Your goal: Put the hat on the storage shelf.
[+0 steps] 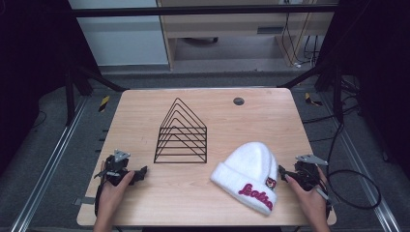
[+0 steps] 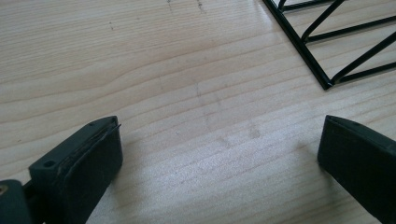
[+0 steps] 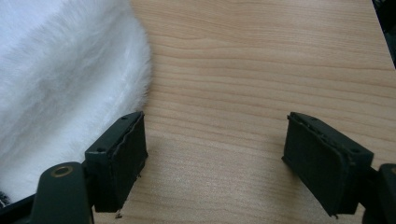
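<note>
A light wooden table [image 1: 145, 203] fills the middle of the frame. A black wire file rack [image 1: 181, 133] with triangular dividers stands at its centre. To the lower right lies a white fuzzy beanie [image 1: 251, 166] with red lettering on its cuff. The left gripper [image 1: 138, 175] rests at the lower left, the right gripper [image 1: 285, 175] just beside the beanie. A small dark round disc [image 1: 238, 101] sits near the far edge.
</note>
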The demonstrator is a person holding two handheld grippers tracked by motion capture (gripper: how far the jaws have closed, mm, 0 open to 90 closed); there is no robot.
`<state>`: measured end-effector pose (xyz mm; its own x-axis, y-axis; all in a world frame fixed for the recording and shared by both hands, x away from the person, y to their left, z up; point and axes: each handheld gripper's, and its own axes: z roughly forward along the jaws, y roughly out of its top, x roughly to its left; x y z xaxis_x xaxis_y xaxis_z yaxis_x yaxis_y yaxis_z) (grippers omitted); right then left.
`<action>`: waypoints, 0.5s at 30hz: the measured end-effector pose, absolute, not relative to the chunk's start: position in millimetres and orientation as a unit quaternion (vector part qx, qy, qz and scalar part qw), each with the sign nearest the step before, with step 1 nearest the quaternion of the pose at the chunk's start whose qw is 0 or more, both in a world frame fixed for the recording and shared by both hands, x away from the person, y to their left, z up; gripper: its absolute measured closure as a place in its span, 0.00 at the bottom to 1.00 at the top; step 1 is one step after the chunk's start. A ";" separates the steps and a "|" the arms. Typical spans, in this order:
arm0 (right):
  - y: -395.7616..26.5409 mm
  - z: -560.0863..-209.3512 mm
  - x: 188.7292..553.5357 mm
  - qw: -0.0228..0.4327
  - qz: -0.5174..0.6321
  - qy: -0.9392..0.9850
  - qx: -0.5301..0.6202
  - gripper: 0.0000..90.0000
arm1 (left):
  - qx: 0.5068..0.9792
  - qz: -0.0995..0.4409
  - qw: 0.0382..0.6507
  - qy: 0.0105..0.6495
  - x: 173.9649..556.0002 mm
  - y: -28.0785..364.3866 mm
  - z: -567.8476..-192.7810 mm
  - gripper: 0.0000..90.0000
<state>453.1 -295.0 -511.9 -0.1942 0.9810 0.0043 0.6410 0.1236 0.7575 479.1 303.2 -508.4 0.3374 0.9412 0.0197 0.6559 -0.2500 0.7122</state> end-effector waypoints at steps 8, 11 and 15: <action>-294.6 -511.9 453.4 0.262 0.323 0.701 0.579 0.23 | 0.750 0.233 0.308 0.537 479.5 301.2 -508.4 0.00; -293.4 -511.7 455.9 0.263 0.320 0.697 0.585 0.22 | 0.750 0.233 0.308 0.537 479.5 301.1 -508.4 0.00; -290.8 -511.5 459.8 0.263 0.319 0.690 0.594 0.21 | 0.752 0.231 0.309 0.534 480.2 301.8 -508.3 0.00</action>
